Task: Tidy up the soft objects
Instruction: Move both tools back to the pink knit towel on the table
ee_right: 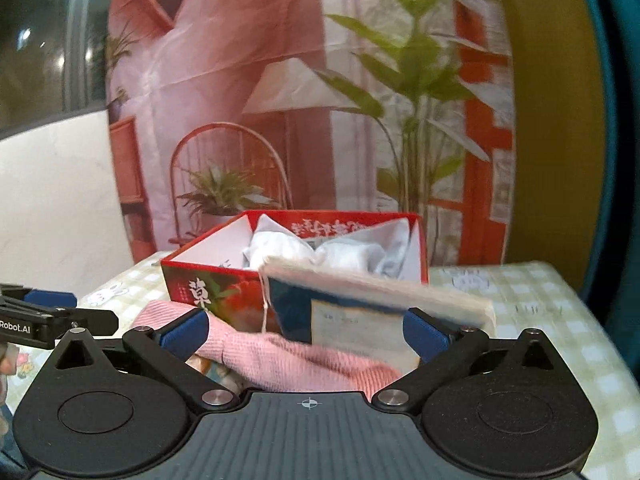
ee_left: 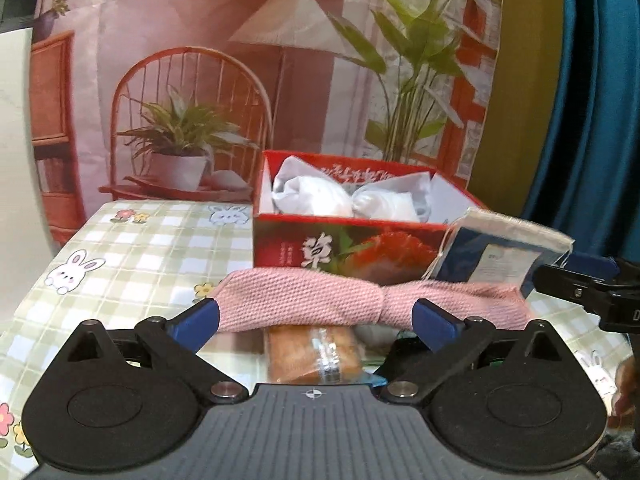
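Observation:
A red cardboard box point(ee_left: 340, 248) stands on the checked tablecloth and holds white cloth bundles point(ee_left: 316, 196); it also shows in the right wrist view point(ee_right: 200, 284). A pink knitted cloth point(ee_left: 304, 300) lies across the front of my left gripper point(ee_left: 316, 316), whose blue pads are wide apart around it. My right gripper point(ee_right: 306, 330) has its pads against a blue and white packet point(ee_right: 360, 312), held above the pink cloth point(ee_right: 304, 360). The packet point(ee_left: 500, 252) shows in the left wrist view at the right, by the box.
A wrapped bread-like item point(ee_left: 312, 352) lies under the pink cloth. The checked tablecloth with rabbits point(ee_left: 120, 248) stretches left of the box. A printed backdrop with chair and plants point(ee_left: 192, 100) hangs behind the table. A teal curtain point(ee_left: 592, 100) is at the right.

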Motion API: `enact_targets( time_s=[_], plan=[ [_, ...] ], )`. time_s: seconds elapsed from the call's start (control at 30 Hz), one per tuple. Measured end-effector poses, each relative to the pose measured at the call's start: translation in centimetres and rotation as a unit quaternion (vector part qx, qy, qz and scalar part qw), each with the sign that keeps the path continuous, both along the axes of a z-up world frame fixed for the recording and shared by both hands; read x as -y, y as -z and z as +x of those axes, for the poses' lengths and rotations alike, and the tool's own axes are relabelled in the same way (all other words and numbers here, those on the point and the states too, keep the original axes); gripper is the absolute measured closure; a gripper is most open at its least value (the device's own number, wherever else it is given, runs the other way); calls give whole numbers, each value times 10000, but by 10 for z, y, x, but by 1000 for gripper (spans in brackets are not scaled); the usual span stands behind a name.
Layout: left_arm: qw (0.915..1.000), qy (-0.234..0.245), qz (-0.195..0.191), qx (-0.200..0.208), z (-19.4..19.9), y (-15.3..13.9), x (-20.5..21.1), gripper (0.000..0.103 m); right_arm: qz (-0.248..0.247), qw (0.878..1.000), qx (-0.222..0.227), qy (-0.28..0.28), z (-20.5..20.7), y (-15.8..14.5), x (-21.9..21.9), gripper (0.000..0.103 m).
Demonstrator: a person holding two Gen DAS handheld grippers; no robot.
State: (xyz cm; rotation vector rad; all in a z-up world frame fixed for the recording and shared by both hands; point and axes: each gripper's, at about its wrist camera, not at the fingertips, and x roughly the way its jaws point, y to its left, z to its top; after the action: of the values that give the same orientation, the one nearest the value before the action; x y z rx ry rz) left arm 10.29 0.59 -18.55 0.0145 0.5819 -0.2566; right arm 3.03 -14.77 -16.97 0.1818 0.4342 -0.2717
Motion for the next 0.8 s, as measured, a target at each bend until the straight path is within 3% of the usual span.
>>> enact_targets(
  time_s=[0.13, 0.3, 0.63, 0.8],
  plan=[
    [9996, -247, 160, 16, -1, 6, -2, 0, -9, 9989, -115, 454, -4, 19, 0, 0],
    [9988, -423, 259, 16, 0, 16, -9, 0, 406, 9984, 77, 384, -9, 41, 4, 0],
    [9990, -361, 208, -138, 9, 31, -16, 0, 690, 9976, -112, 20, 3, 63, 4, 0],
    [9987, -396, 325, -41, 9, 37, -14, 0, 600, 9978, -237, 182, 7, 63, 8, 0]
  ],
)
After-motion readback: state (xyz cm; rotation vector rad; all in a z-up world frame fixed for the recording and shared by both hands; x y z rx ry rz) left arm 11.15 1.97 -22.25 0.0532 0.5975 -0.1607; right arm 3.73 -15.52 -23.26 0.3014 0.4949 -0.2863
